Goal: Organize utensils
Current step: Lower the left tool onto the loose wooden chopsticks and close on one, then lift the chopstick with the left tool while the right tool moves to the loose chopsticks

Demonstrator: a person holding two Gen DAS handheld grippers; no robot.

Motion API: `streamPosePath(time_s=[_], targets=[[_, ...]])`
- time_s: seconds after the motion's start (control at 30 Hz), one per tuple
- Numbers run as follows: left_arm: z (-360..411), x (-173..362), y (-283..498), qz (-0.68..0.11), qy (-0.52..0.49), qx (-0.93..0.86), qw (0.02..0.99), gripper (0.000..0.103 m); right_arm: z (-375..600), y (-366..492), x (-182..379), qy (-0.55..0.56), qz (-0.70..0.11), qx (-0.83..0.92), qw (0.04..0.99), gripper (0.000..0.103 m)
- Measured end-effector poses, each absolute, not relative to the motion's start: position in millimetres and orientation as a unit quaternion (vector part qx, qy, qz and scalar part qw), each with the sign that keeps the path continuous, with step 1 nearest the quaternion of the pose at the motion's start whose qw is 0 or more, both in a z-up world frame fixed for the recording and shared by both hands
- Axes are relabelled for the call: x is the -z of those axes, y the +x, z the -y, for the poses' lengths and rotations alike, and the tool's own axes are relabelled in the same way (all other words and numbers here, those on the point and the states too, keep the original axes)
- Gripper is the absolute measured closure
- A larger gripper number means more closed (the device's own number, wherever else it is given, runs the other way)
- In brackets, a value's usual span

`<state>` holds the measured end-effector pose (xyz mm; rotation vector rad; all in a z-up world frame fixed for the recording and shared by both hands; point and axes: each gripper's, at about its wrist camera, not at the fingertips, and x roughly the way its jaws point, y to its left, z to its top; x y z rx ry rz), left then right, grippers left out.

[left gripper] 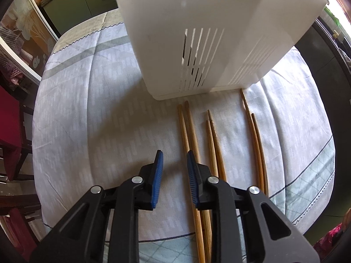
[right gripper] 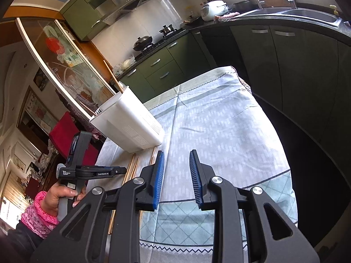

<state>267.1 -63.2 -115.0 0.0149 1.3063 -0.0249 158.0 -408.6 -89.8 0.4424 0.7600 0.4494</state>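
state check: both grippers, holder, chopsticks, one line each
left gripper: open, empty, over the cloth beside the leftmost pair
right gripper: open, empty
white utensil holder: upright on the table, two chopsticks already in it
loose chopsticks: six, in three pairs, flat on the tablecloth in front of the holder

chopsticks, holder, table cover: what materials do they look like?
Chopsticks: wood or bamboo by the look, tan with lengthwise grain, low sheen.
Holder: likely molded plastic, matte white, with clean slotted vents and rounded corners.
Table cover: woven fabric; creases, a printed pattern and a zigzag stitched edge show.
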Motion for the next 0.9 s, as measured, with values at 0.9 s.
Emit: streamPosePath(time_s=[0.9], targets=[[76.1,69.2,218.4,-0.492,0.0,0.024,0.87,0.097,343.5,153.3,108.6,0.073,-0.386,-0.18,0.902,0.072]])
